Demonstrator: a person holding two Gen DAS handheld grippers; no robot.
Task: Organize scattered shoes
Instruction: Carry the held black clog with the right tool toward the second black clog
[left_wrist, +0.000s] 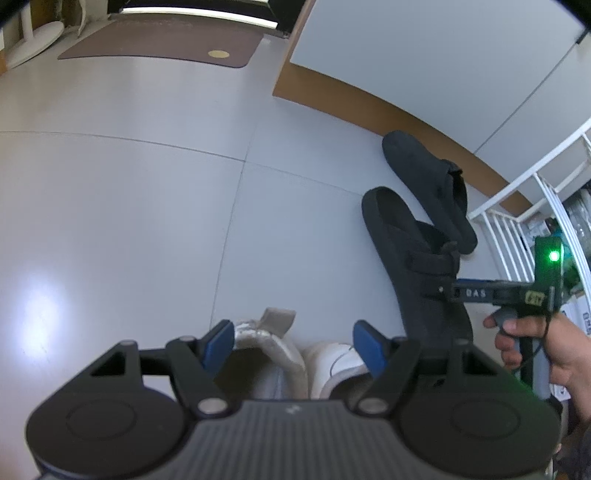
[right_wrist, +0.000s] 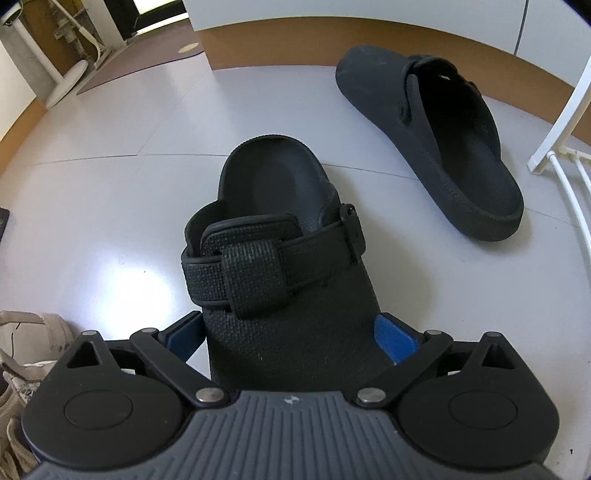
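A black strap sandal (right_wrist: 273, 221) lies flat on the grey floor, its near end between the blue pads of my right gripper (right_wrist: 290, 338). The jaws stand wide and open, one pad at each side of the sole without pressing. In the left wrist view the same sandal (left_wrist: 402, 236) shows with a hand (left_wrist: 535, 343) holding that gripper over it. A second black clog (right_wrist: 432, 140) lies beyond, by the baseboard. My left gripper (left_wrist: 294, 345) is closed around a pair of pale sneakers (left_wrist: 273, 343), and its pads touch their outer sides.
A white wire rack (left_wrist: 517, 221) stands on the right, close to the clog. A brown baseboard (left_wrist: 369, 99) runs under a white cabinet behind the shoes. A brown mat (left_wrist: 159, 44) and a white stand base (left_wrist: 29, 44) lie far off on the left.
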